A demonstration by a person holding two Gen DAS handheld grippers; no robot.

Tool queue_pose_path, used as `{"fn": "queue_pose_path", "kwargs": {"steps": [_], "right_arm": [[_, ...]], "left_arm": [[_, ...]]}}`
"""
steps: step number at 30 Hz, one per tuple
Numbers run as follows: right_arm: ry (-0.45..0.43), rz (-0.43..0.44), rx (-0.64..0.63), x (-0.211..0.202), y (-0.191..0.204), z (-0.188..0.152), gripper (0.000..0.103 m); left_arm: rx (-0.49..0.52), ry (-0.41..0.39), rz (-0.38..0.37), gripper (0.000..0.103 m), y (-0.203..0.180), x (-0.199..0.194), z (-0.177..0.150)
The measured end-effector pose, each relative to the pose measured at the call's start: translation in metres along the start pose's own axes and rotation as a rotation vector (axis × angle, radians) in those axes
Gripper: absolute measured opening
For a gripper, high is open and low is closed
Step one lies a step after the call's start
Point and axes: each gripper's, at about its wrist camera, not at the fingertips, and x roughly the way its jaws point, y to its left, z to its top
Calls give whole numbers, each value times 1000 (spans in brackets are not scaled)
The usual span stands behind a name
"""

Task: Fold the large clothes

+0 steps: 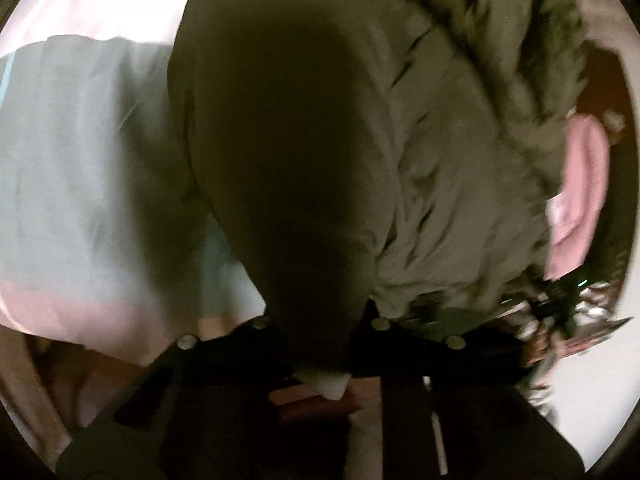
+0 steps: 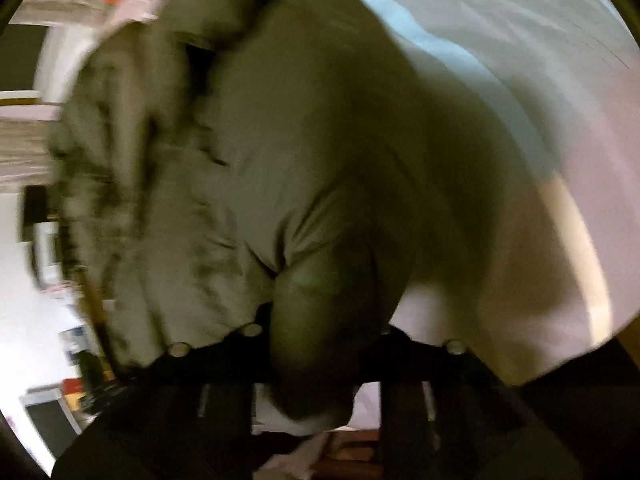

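Slippage is the main risk as I judge it: the coat (image 1: 440, 152) is thick, puffy and heavy, and each pair of tongs pinches only a small bunch of its olive cloth, so a quick lift or swing could pull the fabric out of one grip and let that side drop. A second risk is an uneven fold; if one side is carried further than the other, the bulky body would twist and the fur-trimmed hood (image 1: 532, 60) could flop out of line. A third is drag, since the padded cloth could catch the light bedsheet (image 1: 80, 140) and pull it into wrinkles. The left tongs (image 1: 320, 344) are clenched on a dark fold of the coat that rises right between the jaws and fills the middle of the left wrist view. The right tongs (image 2: 316, 360) are likewise clenched on a rounded bunch of the same coat, seen wedged between the jaws. The coat lies on the bed, spreading forward from both tongs, its hood end away from them and near the bed's edge, where a pink garment (image 1: 580, 192) sits just beyond it.
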Motion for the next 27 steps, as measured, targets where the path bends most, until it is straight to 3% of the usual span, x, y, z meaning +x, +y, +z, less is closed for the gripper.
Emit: {"fn": "queue_pose_path", "kwargs": {"steps": [2,5,9,11,15,18,21,23,27], "right_arm": [[-42,149,0,-15,24,13,14],[-83,297,3,-41,43,18,13],[-148,423,-41,-81,98,62,13],[-206,460,-79,-94,126,91,13],[-268,469,-130,-100,164,139,13],[-315,449,-131,-87,169,173,13],[-325,416,-78,-54,168,211,13],[-311,411,-33,-31,156,230,13],[-235,469,80,-13,135,258,26]], "left_arm": [[-32,-52,-127,12,3,-19,-2],[-63,-152,-286,12,1,-50,3],[-88,-318,-448,12,-8,-96,18],[-108,-396,-495,12,-12,-122,35],[-112,-549,-432,12,-50,-160,86],[-142,-605,-386,12,-96,-140,110],[-204,-612,-341,12,-108,-124,144],[-288,-597,-368,12,-103,-108,165],[-333,-610,-339,13,-107,-81,176]]}}
